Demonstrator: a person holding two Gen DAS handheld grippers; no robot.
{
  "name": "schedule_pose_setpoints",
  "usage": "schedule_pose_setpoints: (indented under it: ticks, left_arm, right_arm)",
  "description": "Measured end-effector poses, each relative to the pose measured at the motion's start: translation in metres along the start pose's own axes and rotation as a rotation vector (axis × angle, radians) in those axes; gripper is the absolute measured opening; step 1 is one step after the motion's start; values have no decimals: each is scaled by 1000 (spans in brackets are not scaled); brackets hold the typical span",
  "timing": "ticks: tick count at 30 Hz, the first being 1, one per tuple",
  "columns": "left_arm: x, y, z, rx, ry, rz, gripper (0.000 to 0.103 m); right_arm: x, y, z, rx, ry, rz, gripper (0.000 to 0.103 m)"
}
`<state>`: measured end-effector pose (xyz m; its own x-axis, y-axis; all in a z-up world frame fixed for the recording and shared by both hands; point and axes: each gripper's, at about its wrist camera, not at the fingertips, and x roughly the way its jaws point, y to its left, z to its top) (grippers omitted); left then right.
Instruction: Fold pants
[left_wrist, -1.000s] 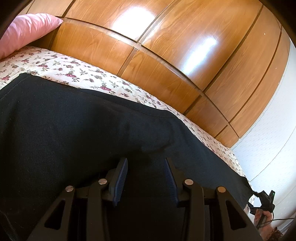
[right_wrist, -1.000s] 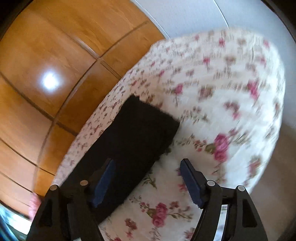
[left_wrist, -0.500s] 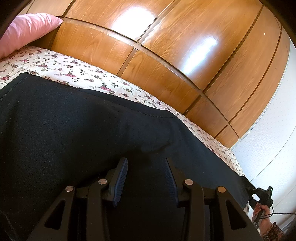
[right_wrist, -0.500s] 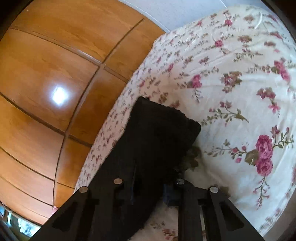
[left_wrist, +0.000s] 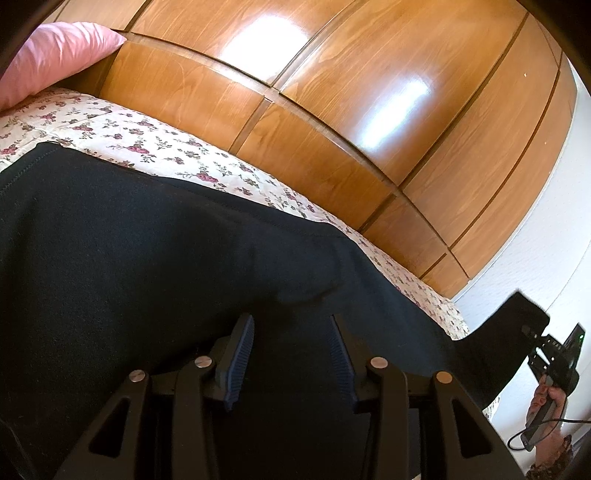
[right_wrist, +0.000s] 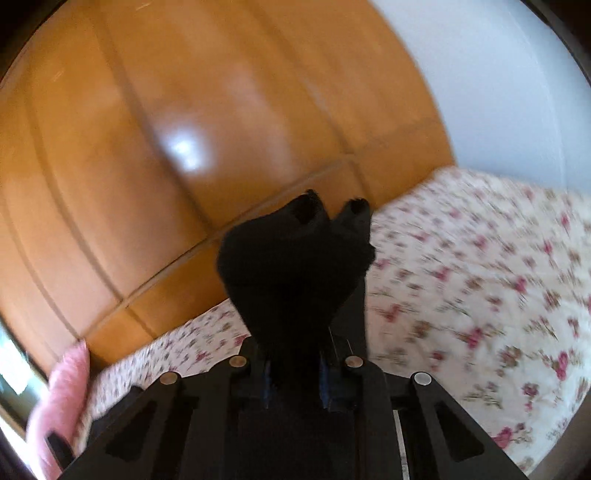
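With the right tool (right_wrist: 295, 373), whose jaws have just been closing, pinching only the bunched leg hems of the black fabric pants (left_wrist: 155, 280) spread on the floral-sheeted bed (left_wrist: 147, 144), the cloth could slip out mid-fold, and the left tool (left_wrist: 291, 354), half open over the pants and gripping nothing, would not stop the rest dragging

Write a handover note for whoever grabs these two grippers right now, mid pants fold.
Right gripper: its jaws have just been closing and now pinch the leg end of the black pants, raised off the floral bedsheet.
Left gripper: pads apart over the wide upper part of the pants; whether it presses the cloth is unclear.
Done: leg end gripped and lifted.
Left: probably carry it across toward the left gripper's end, lay it down, let go, smooth.
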<state>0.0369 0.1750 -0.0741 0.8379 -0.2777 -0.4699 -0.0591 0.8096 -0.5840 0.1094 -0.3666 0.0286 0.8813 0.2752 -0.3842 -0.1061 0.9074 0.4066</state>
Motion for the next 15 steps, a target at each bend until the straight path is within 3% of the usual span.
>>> schedule_pose_setpoints:
  ticks: [6, 9, 15]
  left_arm:
    - [-1, 1, 0, -1, -3, -14, 44]
    - [-1, 1, 0, -2, -4, -17, 44]
    - [-1, 1, 0, -3, -6, -22, 44]
  right_arm:
    - [18, 85, -35, -225, 48, 91, 19]
    - [32, 126, -71, -355, 104, 142, 19]
    - [75, 169, -159, -626, 297, 158, 19]
